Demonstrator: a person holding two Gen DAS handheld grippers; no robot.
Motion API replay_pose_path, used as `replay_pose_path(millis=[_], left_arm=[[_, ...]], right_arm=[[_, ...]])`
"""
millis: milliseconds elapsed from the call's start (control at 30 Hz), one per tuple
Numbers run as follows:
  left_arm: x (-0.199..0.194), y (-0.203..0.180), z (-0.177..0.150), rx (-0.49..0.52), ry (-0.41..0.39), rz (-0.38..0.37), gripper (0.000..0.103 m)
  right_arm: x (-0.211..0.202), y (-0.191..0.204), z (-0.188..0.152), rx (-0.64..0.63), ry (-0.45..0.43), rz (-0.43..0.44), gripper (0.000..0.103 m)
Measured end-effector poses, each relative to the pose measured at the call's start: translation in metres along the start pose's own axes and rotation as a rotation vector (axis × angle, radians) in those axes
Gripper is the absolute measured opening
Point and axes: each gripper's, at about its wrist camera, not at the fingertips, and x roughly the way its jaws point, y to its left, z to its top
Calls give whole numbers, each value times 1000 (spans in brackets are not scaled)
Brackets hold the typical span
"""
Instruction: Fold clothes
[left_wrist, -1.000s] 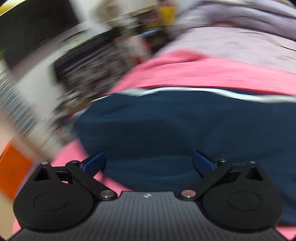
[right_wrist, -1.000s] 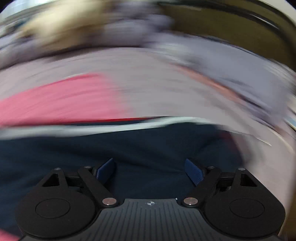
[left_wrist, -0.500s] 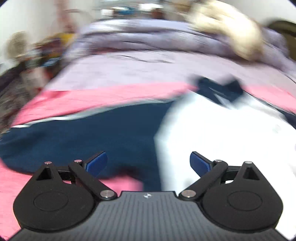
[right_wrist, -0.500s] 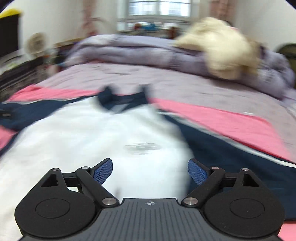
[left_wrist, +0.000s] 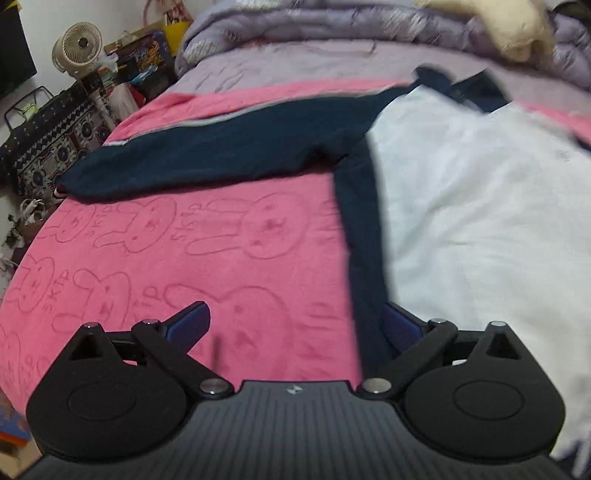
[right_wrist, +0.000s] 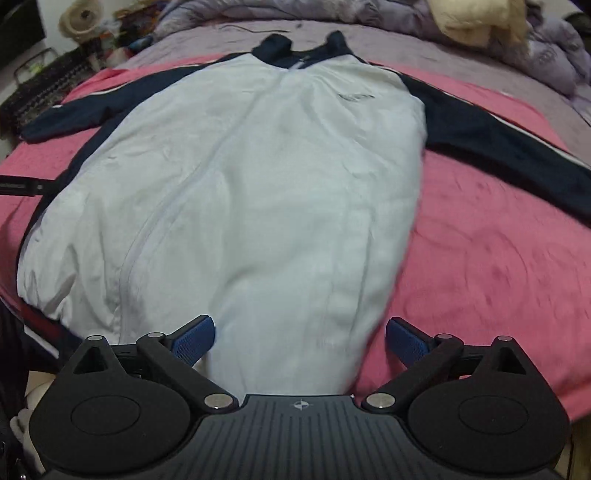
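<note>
A jacket with a white body (right_wrist: 258, 184) and navy sleeves lies flat, front up, on a pink rabbit-print blanket (left_wrist: 184, 240), its collar at the far end. Its left sleeve (left_wrist: 221, 147) and right sleeve (right_wrist: 498, 129) stretch out to the sides. My left gripper (left_wrist: 293, 314) is open above the blanket, beside the navy side strip of the jacket (left_wrist: 365, 258), with nothing held. My right gripper (right_wrist: 300, 325) hovers over the jacket's near hem; its jaws are opening and the pads do not press the cloth.
A lilac duvet (left_wrist: 332, 26) and a cream plush bundle (left_wrist: 509, 26) lie at the far end of the bed. Off the bed's left edge stand a small fan (left_wrist: 77, 46) and a patterned cloth-covered box (left_wrist: 48, 129).
Both grippers have pulled back from close over the navy sleeves to the near end of the jacket, turning as they went. The right jaws stand a little wider.
</note>
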Motion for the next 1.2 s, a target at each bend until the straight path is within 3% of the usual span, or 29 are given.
replay_pose_path(millis=[67, 133, 233, 300, 400, 467, 533, 633, 700, 733, 800, 867, 1000, 1033, 1100, 1200], left_arm=[[-16, -15, -6, -1, -49, -79, 100], [-19, -36, -16, 39, -61, -113, 101], [7, -63, -36, 194, -12, -5, 103], [1, -54, -52, 225, -82, 23, 103], [-2, -32, -53, 223, -55, 97, 103], [-5, -18, -50, 201, -30, 118, 103], [-19, -18, -40, 192, -68, 139, 99], [-45, -37, -19, 195, -170, 30, 100], [-45, -56, -12, 199, -178, -74, 101], [-38, -68, -11, 220, -156, -75, 102], [-11, -90, -22, 308, -64, 10, 102], [2, -83, -42, 324, -35, 36, 103], [-3, -52, -30, 95, 196, 12, 103], [-7, -55, -28, 102, 217, 26, 103], [-19, -67, -28, 144, 182, 42, 103], [-37, -78, -26, 173, 157, -34, 103]], right_arm=[[-9, 9, -4, 17, -50, -14, 100], [-17, 24, -6, 1, -99, -7, 100], [-9, 50, -7, -107, -79, -21, 101], [-2, 53, -13, -162, -23, -119, 101], [3, 33, -19, -110, 63, -180, 100], [-7, 23, -18, -70, 34, -139, 99], [-19, 29, -11, -112, -59, -89, 99], [-25, 48, 4, -202, -175, 1, 101], [-13, 65, 13, -256, -189, 56, 101], [-4, 75, 15, -271, -162, 55, 101], [14, 87, 11, -291, -81, 23, 101], [20, 88, -3, -321, -36, 10, 103], [13, 78, -22, -318, 106, -72, 103], [9, 76, -22, -298, 132, -88, 103], [-6, 75, -15, -231, 106, -72, 102], [-28, 77, -3, -160, 45, -26, 102]])
